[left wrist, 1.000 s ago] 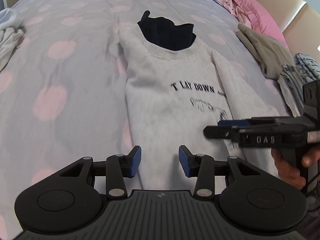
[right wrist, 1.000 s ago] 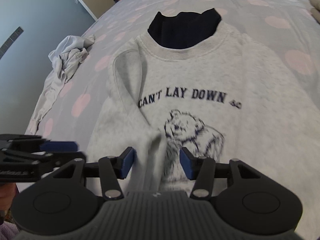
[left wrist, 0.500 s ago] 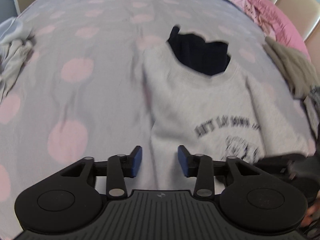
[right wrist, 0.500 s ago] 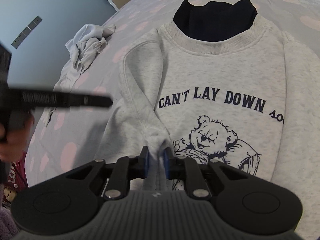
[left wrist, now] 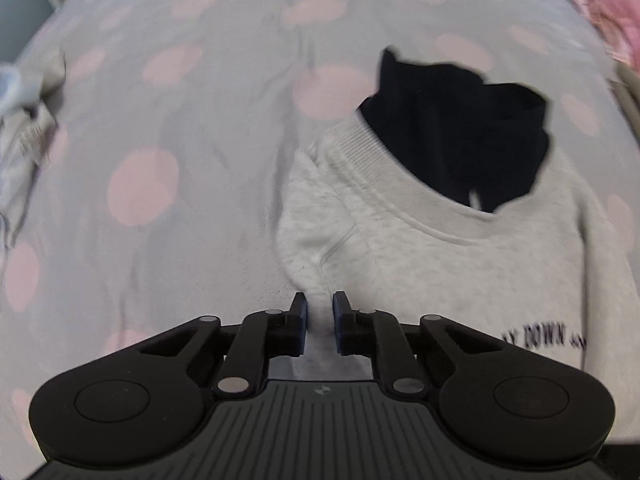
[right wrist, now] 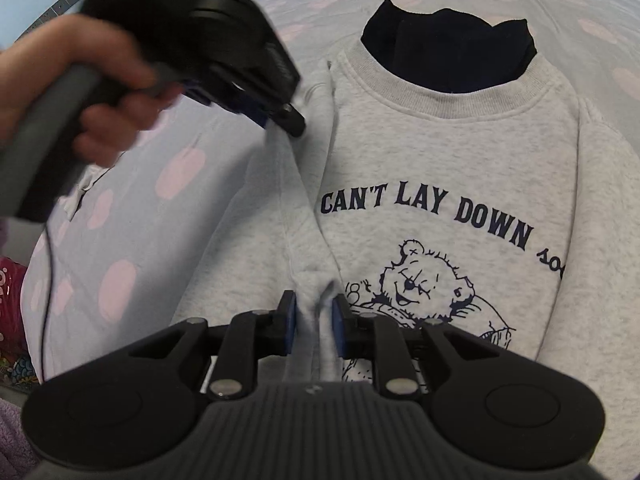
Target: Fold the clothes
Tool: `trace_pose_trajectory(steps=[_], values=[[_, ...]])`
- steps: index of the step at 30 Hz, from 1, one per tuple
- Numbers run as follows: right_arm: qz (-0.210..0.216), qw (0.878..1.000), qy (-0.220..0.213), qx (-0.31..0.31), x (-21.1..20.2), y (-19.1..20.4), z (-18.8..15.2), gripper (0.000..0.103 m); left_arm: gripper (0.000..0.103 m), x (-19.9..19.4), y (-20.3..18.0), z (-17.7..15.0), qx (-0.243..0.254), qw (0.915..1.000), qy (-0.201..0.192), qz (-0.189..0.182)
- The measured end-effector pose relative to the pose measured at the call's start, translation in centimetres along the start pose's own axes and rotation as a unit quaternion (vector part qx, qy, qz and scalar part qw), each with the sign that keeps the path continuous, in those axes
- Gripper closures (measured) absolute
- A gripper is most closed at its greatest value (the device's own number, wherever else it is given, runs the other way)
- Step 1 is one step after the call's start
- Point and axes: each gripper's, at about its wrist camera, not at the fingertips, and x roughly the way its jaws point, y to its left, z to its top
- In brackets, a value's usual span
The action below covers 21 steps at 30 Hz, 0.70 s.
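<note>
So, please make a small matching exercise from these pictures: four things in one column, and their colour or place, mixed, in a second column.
Things:
1. sweatshirt
2. dark garment
3. bedcover
4. crumpled cloth

Descriptions:
A. grey with pink spots
B. lies at the far left edge of the left wrist view
C. light grey, with a bear print
D. navy, shows inside the neck opening

Pairs: 1-C, 2-D, 3-A, 4-B
</note>
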Motion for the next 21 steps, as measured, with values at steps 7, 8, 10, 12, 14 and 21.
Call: trace_pose_trajectory(steps=[7, 8, 10, 12, 14, 21], values=[[0.003, 1.000, 0.000, 0.002, 0.5, -0.2, 0.1, 0.080, 0.093, 2.2, -1.3, 1.4, -0.023, 0.9981, 0.027, 0.051], [0.001, 1.000, 0.000, 0.005, 0.5, -0.2, 0.1, 0.081, 0.093, 2.3, -1.4, 1.5, -0.025, 0.9977, 0.029, 0.056], [-0.002, 1.000, 0.000, 0.008, 0.4, -0.2, 0.1, 0.082, 0.093, 2.0, -1.4, 1.3, -0.030, 0.9975, 0.024, 0.059], [-0.004, 1.000, -0.001, 0.008, 0.4, -0.2, 0.0, 0.083, 0.093, 1.8, -1.3, 1.1, -0.035, 0.9974, 0.019, 0.060], [-0.013, 1.000, -0.001, 0.009, 0.1, -0.2, 0.0, 0.074, 0.091, 1.1, -1.3, 0.5, -0.024, 0.9979, 0.006, 0.060], [-0.029, 0.999, -0.006, 0.031, -3.1, -0.6, -1.5, 0.067, 0.060, -4.2, -0.4, -4.0, 0.033, 0.9938, -0.081, 0.069]])
